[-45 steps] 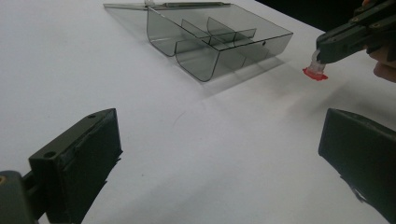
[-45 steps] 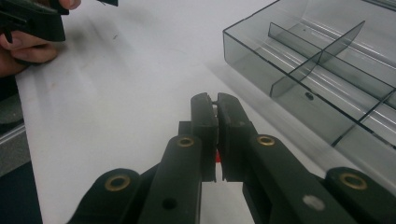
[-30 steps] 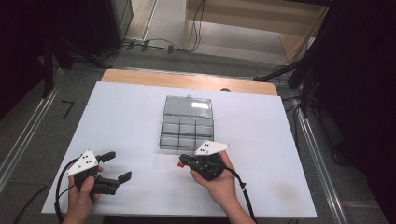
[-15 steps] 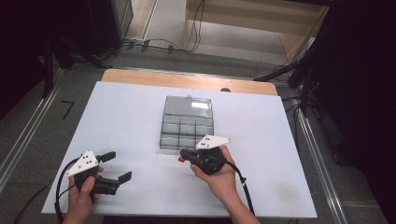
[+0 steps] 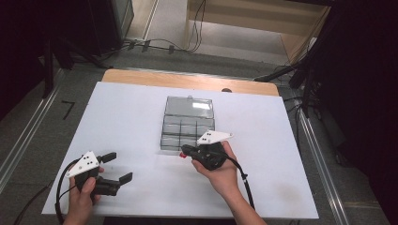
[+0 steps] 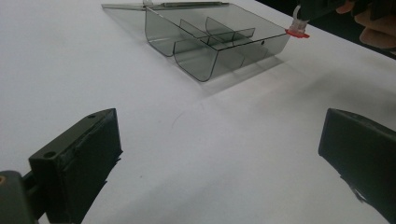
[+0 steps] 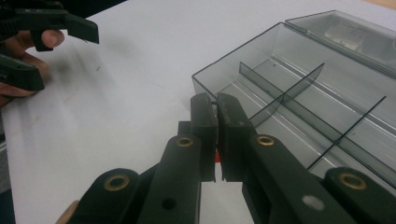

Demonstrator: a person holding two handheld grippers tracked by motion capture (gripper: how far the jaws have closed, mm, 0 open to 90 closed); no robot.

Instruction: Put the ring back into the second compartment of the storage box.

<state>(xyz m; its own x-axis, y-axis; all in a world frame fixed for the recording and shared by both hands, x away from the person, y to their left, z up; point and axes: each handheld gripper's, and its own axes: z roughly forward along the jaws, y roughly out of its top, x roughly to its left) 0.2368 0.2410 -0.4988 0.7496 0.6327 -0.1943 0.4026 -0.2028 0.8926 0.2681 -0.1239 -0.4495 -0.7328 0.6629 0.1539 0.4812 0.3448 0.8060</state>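
Your left gripper [image 5: 116, 168] sits nearest you at the lower left of the white table [image 5: 122, 117], jaws spread wide with only bare table between them; in the left gripper view the two black pads [image 6: 88, 154] stand far apart and hold nothing. It is well apart from the work, so little risk there unless its trailing cable drags across the sheet

Your right gripper [image 7: 215, 119] is closed on a small red-and-clear piece [image 6: 296, 29], which the left gripper view shows pinched at the tips just at the near corner of the smoky compartment box [image 5: 185, 129]. From the right gripper view only a sliver of red shows between the pads, so the hold looks thin. Judgement: a tilt of your wrist or a knock on the box wall could twist the piece out, and it would fall outside rather than into a cell

The box is light and unrestrained, its lid [image 5: 189, 106] lying open flat on the far side. If your jaws catch the near wall or a thin divider [image 7: 285, 95], the whole box may slide or tip. The near cells look empty, so which cell you release over matters
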